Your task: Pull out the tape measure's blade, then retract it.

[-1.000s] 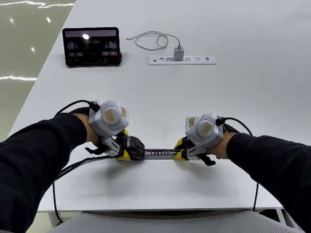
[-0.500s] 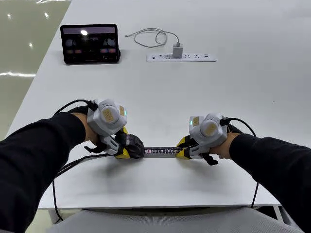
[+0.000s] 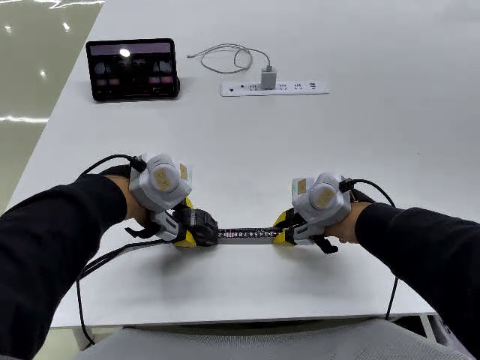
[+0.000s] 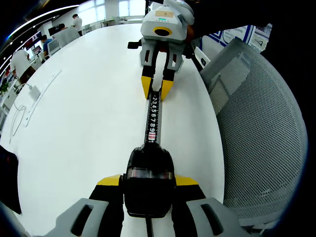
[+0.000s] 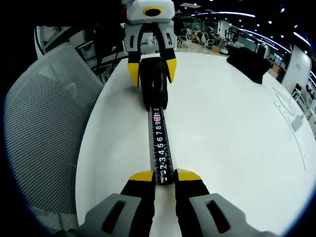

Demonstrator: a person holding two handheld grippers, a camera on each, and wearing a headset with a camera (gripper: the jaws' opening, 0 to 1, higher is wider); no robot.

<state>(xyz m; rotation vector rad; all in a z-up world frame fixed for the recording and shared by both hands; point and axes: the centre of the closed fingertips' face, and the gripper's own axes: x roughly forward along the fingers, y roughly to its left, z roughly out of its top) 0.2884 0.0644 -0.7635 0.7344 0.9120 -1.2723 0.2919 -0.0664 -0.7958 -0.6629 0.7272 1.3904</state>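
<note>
The black tape measure case (image 3: 198,226) sits on the white table near its front edge, with my left gripper (image 3: 189,231) shut on it; the same case (image 4: 149,178) lies between my yellow-tipped jaws in the left gripper view. A short length of numbered blade (image 3: 247,234) runs right from the case to my right gripper (image 3: 280,232), which is shut on the blade's end. In the right gripper view the blade (image 5: 159,148) stretches from my jaws (image 5: 163,177) to the case (image 5: 152,81). From the left, the blade (image 4: 153,118) leads to the right gripper (image 4: 157,90).
A tablet (image 3: 133,69) stands at the back left of the table (image 3: 247,150). A white power strip (image 3: 274,88) with a plugged charger and coiled cable (image 3: 225,58) lies at the back middle. A grey mesh chair (image 4: 256,133) is at the table's front edge.
The two grippers have drawn slightly further apart, so a little more blade shows between them. The head camera has shifted a bit.
</note>
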